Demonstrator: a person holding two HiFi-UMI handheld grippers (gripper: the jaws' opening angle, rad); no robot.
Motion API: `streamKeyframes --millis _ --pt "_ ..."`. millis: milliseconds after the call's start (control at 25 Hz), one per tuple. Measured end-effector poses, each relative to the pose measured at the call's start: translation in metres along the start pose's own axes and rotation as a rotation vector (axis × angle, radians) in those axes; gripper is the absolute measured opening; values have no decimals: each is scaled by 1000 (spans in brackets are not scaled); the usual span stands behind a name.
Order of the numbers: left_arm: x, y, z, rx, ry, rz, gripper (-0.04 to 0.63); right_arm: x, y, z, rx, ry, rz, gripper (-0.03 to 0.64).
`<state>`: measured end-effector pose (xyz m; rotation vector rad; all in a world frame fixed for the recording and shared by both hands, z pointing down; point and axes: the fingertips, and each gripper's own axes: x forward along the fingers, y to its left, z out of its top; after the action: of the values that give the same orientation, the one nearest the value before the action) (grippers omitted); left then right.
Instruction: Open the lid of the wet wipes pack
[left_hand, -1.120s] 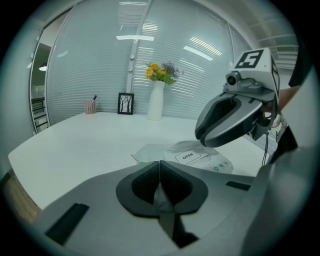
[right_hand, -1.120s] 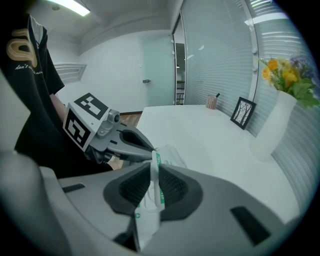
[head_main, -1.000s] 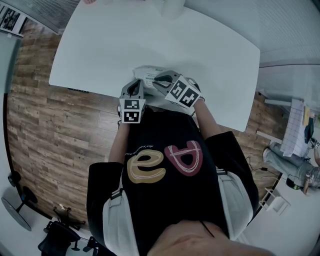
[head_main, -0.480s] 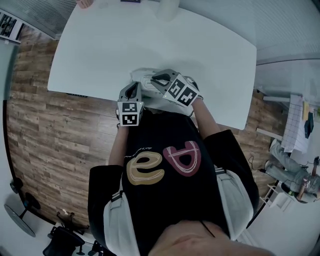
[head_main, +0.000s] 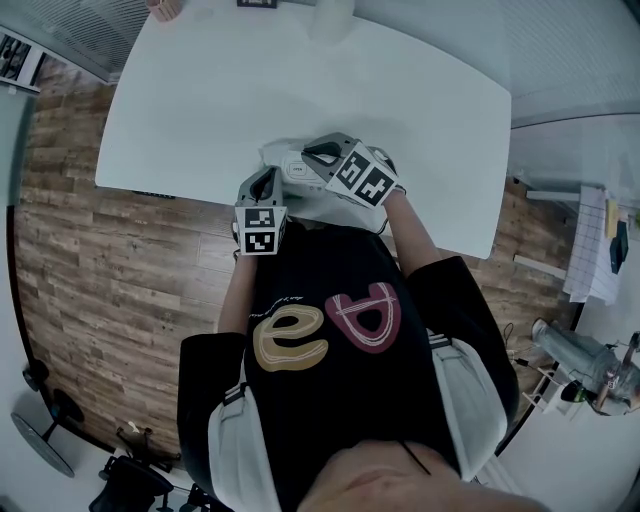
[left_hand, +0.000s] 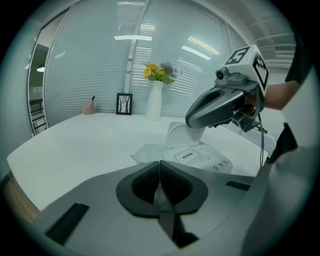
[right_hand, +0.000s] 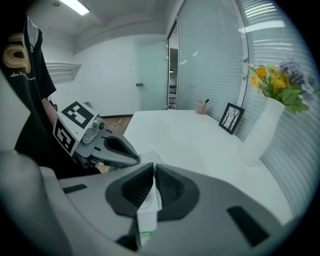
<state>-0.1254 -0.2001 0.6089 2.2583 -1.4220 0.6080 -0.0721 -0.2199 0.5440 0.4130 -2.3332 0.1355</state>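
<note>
The white wet wipes pack (left_hand: 200, 160) lies near the front edge of the white table (head_main: 300, 80), with an "OPEN" label (left_hand: 187, 156) on top. Its hinged lid (left_hand: 182, 135) stands raised. My left gripper (left_hand: 159, 167) is shut on the pack's near film edge. My right gripper (right_hand: 153, 170) comes in from the right and is shut on the thin white lid (right_hand: 149, 200); its jaws have just been closing with the lid between them. In the head view both grippers, left (head_main: 265, 185) and right (head_main: 318, 158), meet over the pack (head_main: 290, 165).
A white vase of flowers (left_hand: 154, 100), a small picture frame (left_hand: 123, 104) and a pen cup (left_hand: 89, 107) stand at the table's far side. The person's body is close against the near table edge. Wooden floor lies to the left.
The right gripper has shifted slightly away from the body over the pack. The left gripper has kept still on the pack's edge.
</note>
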Motion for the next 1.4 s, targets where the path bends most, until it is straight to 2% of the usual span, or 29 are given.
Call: streamKeyframes --millis 320,1400 --pt "-2 -1 7 26 -1 3 18 2 -7 1 5 1 -4 23" --pt "0 0 6 9 -16 -7 18 11 -35 -1 1 1 -47 38"
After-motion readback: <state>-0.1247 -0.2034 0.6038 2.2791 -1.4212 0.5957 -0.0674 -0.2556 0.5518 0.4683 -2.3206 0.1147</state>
